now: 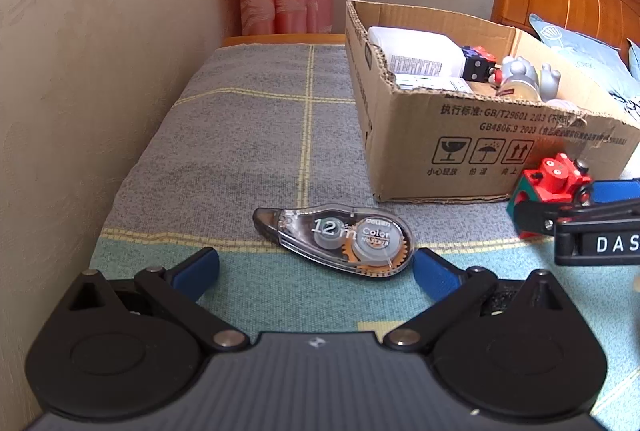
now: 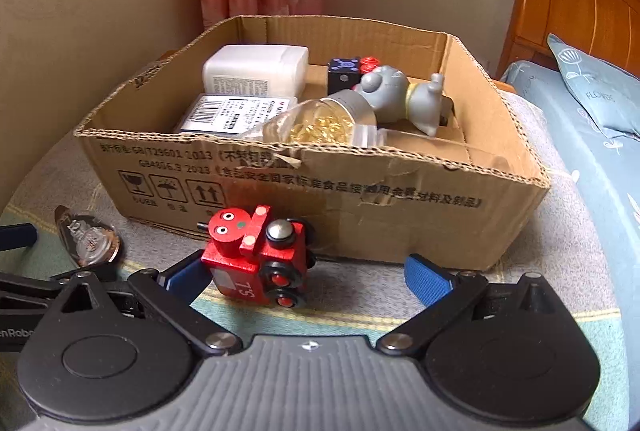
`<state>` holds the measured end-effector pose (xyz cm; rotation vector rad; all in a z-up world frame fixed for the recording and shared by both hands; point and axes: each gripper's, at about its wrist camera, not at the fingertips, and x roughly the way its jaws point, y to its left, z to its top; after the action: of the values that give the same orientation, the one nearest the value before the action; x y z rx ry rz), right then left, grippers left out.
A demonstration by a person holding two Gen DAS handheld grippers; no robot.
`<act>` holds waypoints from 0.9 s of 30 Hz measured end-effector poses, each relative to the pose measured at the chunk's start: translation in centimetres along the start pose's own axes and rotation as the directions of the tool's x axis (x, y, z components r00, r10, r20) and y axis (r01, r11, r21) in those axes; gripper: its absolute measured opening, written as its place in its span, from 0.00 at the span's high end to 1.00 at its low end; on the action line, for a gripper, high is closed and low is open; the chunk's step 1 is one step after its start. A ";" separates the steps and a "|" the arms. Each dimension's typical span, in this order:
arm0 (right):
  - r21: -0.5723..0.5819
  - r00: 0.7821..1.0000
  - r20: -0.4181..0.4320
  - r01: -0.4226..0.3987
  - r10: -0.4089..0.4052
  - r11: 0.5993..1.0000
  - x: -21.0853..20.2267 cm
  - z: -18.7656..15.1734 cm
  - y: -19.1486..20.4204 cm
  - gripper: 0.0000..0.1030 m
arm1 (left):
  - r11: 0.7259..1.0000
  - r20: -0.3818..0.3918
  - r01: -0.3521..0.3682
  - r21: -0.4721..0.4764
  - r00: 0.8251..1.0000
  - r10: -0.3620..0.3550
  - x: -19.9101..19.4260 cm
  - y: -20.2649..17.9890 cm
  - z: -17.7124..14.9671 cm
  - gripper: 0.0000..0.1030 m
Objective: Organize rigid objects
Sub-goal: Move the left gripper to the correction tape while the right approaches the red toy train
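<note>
While both grippers gape, left gripper (image 1: 316, 269) faces teardrop tape dispenser (image 1: 334, 241) (clear plastic); right gripper (image 2: 308, 277) flanks glossy toy train (image 2: 258, 257).

The left gripper (image 1: 316, 271), a black two-finger tool with blue pads on its fingertips (image 1: 202, 265), hangs low over the bed's near edge with its jaws spread wide and nothing between them. The right gripper (image 2: 308, 277), of the same black-and-blue build, also sits low with its jaws wide apart, its left blue pad (image 2: 184, 273) just beside a toy, closed on nothing.
</note>
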<state>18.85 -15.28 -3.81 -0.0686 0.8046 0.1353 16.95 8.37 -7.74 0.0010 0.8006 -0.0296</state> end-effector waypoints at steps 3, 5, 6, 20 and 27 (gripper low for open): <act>0.020 0.999 -0.026 0.042 -0.041 0.999 0.2 -0.2 -1.6 0.00 | 1.000 0.000 -0.001 -0.001 1.000 0.001 0.0 0.0 0.0 0.01; 0.045 0.998 -0.034 0.052 -0.051 0.998 0.1 -0.7 -3.0 0.00 | 1.000 0.002 0.000 0.001 1.000 0.000 0.0 -0.1 0.0 0.01; 0.051 0.998 -0.030 0.061 -0.060 0.997 0.0 -1.0 -3.6 0.00 | 1.000 0.003 0.000 0.001 1.000 0.000 0.0 -0.1 0.0 0.01; 0.032 0.997 -0.056 0.051 -0.050 0.998 -0.5 -1.5 -5.6 0.00 | 0.996 0.032 0.055 0.065 0.998 -0.057 1.1 0.4 0.8 0.01; 0.029 0.997 -0.054 0.048 -0.046 0.998 -0.6 -1.6 -5.7 0.00 | 0.989 0.020 0.100 0.107 0.995 -0.102 1.0 0.0 0.9 0.01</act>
<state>18.13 -21.10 -4.41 -0.0631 0.8574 0.0772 18.26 8.37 -7.83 0.0608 0.7721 -0.1679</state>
